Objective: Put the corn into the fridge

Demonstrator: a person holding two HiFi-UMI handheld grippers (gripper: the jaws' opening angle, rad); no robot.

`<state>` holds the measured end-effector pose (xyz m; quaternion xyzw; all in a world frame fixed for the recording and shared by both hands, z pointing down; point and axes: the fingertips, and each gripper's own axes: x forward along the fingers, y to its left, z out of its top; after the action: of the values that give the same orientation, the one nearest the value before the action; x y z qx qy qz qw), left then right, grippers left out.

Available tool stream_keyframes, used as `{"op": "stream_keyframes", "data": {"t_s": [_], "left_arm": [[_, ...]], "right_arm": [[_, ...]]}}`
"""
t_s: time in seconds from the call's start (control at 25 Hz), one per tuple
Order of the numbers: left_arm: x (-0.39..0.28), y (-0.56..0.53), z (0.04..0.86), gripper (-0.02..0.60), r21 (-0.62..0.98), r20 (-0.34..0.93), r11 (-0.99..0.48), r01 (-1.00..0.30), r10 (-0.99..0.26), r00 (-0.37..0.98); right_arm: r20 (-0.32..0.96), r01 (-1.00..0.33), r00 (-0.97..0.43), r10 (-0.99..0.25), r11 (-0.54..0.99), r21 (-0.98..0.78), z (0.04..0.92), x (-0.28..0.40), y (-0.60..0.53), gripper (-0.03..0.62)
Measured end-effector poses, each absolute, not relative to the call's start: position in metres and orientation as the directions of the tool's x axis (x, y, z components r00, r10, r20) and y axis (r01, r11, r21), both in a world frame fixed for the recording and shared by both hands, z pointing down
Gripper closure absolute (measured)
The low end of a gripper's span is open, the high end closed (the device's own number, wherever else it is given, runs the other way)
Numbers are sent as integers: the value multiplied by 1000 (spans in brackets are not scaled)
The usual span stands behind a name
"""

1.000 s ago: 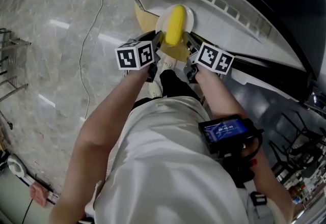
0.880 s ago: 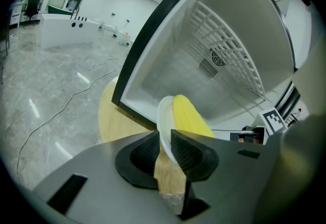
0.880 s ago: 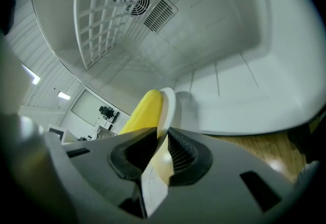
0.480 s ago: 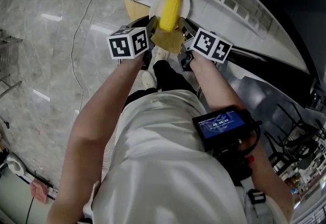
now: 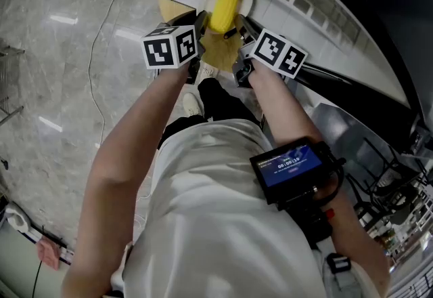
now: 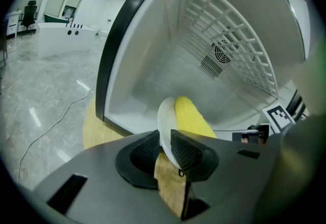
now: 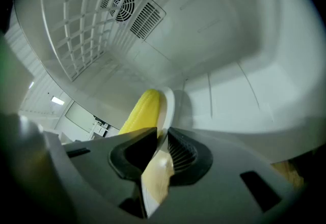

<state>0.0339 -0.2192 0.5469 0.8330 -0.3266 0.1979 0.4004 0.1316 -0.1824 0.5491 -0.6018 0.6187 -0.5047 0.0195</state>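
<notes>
L: I've got my left gripper (image 6: 165, 142) pinched near-closed on the plate (image 6: 163, 116) rim | R: my right gripper (image 7: 162, 145) pinched likewise on the opposite rim | corn (image 6: 192, 118): lying on the plate, carried between both grippers at the open fridge (image 6: 168, 60) mouth

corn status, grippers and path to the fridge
Left gripper and right gripper both shut on plate rim. Corn lying on plate, at open fridge mouth. Nothing visible blocking the way in.
</notes>
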Motion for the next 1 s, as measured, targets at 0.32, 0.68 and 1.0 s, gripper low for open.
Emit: {"op": "stream_keyframes", "data": {"t_s": [0.32,0.68,1.0], "left_arm": [[46,-234,545,512,500,596,-476,-723,-416,686],[74,-239,547,512,471,602,-473,-745,-445,663],[93,-254,544,512,427,613,-516,-742,-438,657]], "right_arm": [[594,-729,-257,-763,-251,-637,549,143,-194,542],[621,-753,-223,-752,-271,-599,553,170,-197,540],[640,-777,-162,-751,-303,-552,550,187,-209,539]]}}
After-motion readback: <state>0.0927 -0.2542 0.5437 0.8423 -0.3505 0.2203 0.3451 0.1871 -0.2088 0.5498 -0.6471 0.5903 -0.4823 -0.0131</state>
